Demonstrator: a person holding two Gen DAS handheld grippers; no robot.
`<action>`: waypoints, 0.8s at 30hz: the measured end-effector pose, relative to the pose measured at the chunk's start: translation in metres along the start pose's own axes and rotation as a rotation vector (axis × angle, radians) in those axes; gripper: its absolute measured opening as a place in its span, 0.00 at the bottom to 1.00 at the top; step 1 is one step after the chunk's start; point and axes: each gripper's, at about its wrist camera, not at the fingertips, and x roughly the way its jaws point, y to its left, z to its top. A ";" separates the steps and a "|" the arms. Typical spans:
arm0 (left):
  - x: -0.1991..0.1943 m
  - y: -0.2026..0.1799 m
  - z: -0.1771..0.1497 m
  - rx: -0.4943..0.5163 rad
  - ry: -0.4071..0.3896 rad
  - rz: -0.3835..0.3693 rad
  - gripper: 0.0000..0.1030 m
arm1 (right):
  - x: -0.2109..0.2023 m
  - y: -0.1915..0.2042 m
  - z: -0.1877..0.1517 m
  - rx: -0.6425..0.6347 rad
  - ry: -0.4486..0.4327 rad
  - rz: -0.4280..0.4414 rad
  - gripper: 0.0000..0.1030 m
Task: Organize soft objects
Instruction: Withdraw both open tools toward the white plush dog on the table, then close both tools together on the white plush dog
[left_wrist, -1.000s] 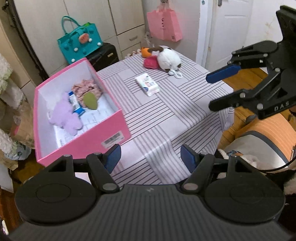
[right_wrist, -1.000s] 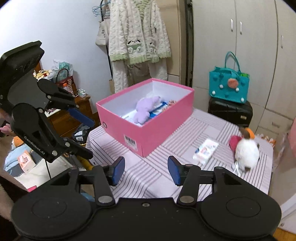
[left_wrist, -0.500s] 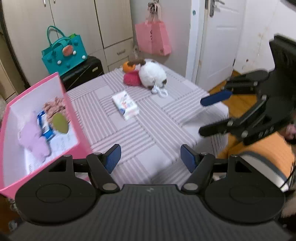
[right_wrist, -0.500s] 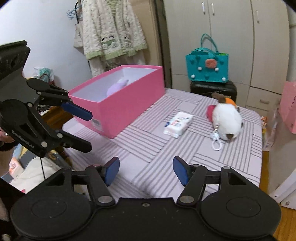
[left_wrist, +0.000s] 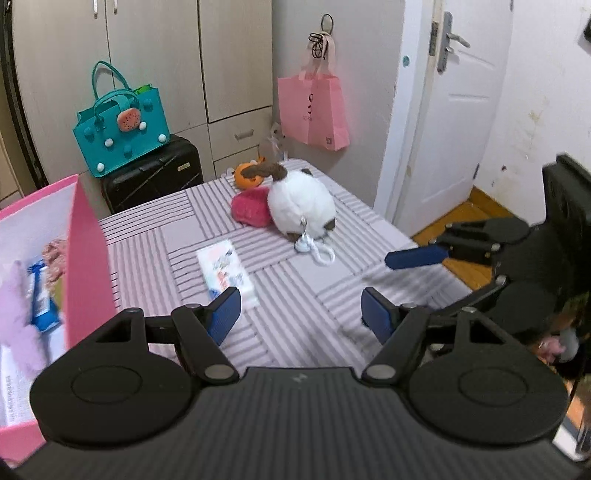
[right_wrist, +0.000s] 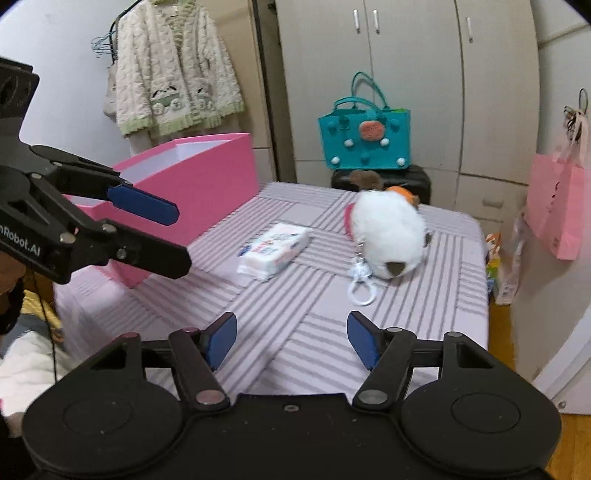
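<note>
Stripes of grey and pale lilac cover the cloth-draped table (left_wrist: 295, 280), where the soft things lie. A white round plush toy with brown patches (left_wrist: 301, 206) sits at the far side, touching a fuzzy red pouch (left_wrist: 251, 208) on its left, with an orange plush (left_wrist: 246, 175) just behind. Nearer lies a flat white tissue pack with printed wrapper (left_wrist: 226, 271). A pink cardboard box (right_wrist: 207, 181) stands on the table's left, holding a lilac plush (left_wrist: 16, 325) and a blue packet (left_wrist: 42, 299). The left gripper (left_wrist: 300, 314) hovers over the near edge, jaws spread and empty. The right gripper (right_wrist: 291, 338) hovers likewise, jaws spread wide, gripping nothing.
</note>
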 end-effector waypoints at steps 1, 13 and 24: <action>0.005 0.001 0.002 -0.019 -0.001 -0.010 0.70 | 0.003 -0.003 -0.001 -0.004 -0.008 -0.012 0.69; 0.058 0.009 0.018 -0.191 -0.062 -0.025 0.72 | 0.028 -0.042 0.007 -0.048 -0.156 -0.154 0.83; 0.098 0.011 0.040 -0.293 -0.107 0.049 0.80 | 0.070 -0.069 0.030 -0.029 -0.076 -0.135 0.83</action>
